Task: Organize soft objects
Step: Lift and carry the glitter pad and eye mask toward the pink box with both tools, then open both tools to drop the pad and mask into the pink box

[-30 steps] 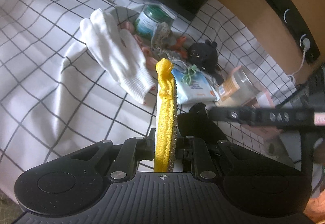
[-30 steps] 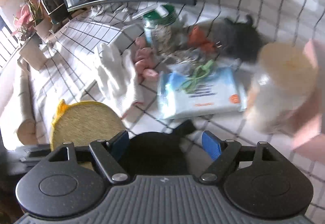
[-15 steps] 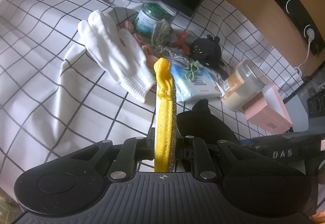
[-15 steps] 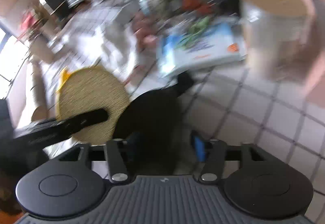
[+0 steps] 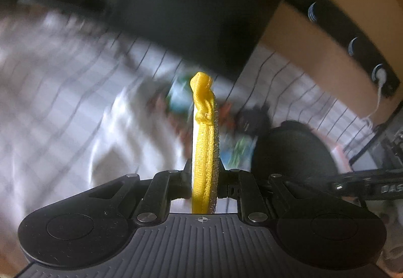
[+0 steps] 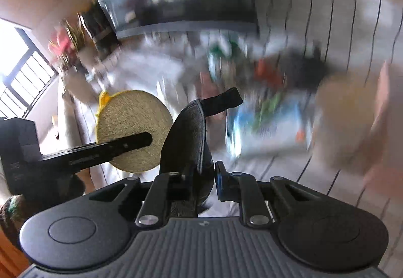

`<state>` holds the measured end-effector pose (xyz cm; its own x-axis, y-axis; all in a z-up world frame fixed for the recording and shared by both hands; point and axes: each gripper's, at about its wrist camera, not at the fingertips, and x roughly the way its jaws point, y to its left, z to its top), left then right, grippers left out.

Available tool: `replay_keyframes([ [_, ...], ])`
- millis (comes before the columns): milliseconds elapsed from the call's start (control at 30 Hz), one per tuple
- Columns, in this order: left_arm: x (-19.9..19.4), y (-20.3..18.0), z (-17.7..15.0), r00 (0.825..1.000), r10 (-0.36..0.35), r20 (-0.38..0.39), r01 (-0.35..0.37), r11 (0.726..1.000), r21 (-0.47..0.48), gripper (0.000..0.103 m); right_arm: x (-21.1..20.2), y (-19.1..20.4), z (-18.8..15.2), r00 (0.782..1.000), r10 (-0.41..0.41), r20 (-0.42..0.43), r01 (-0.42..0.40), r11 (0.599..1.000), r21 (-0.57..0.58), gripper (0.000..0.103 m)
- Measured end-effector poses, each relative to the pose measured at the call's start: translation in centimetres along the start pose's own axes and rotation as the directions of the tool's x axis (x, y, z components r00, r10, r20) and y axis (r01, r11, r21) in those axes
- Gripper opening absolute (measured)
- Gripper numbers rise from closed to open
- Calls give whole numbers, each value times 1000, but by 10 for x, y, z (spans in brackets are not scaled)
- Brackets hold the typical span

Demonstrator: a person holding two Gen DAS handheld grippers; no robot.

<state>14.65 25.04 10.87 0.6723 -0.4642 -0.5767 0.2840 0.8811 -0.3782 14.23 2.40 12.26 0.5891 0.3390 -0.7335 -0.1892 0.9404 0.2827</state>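
- Right gripper (image 6: 204, 177) has just clamped shut on black pad (image 6: 187, 137); lifted clear of the cloth.
- Left gripper (image 5: 204, 177) clenched on yellow pad (image 5: 203, 142), edge-on, upright.
- Keep both grips firm, pads apart.
- Clutter on checked cloth (image 5: 50, 91) beyond, blurred.

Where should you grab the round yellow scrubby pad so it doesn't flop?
Probably by its thin rim, coming edge-on from below. The yellow scrubby pad is a flat disc, so the left gripper has one finger on each flat face, keeping it upright.
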Motion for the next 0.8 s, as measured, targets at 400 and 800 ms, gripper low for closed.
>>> replay_keyframes([
  [400,56,-123,114,977,-200,78,180,960,214,18,-137,-82,61,851,-389,353,378,920,103,16],
  [800,208,-275,57,829,-421,-368,494,860,131,19,-146,-177,1,745,-629,223,574,774,268,16],
])
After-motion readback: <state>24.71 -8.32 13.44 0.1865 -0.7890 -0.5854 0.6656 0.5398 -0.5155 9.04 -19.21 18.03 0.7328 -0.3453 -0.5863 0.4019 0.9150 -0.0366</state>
